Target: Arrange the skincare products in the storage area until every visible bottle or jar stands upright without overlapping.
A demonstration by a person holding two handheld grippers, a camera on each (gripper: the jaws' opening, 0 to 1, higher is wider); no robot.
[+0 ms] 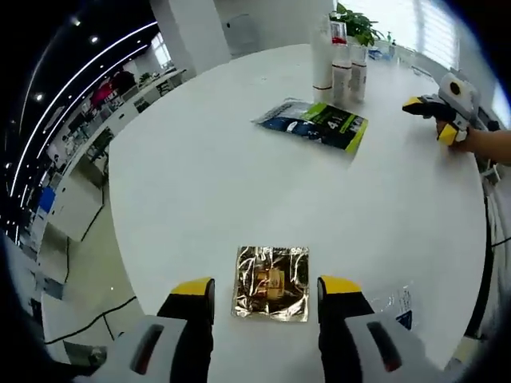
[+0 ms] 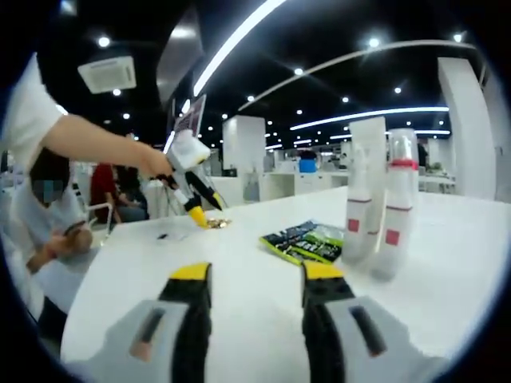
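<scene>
Three white skincare containers stand upright and close together at the far side of the round white table (image 1: 184, 183): a tall tube (image 1: 322, 52) and two bottles with red labels (image 1: 350, 72). In the right gripper view the tube (image 2: 369, 155) and the red-banded bottle (image 2: 397, 209) stand just ahead on the right. My left gripper (image 1: 267, 287) is open, its yellow tips either side of a gold foil sachet (image 1: 271, 282) lying flat. My right gripper (image 2: 255, 273) is open with nothing between its tips. It also shows near the bottles (image 1: 431, 118), and the left gripper shows over the sachet (image 2: 206, 209).
A green and black packet (image 1: 315, 124) lies flat in front of the bottles, also visible as the packet (image 2: 307, 239). A small clear sachet (image 1: 397, 302) lies near the table edge. A potted plant (image 1: 355, 20) stands behind the bottles. People sit beyond the table (image 2: 56, 215).
</scene>
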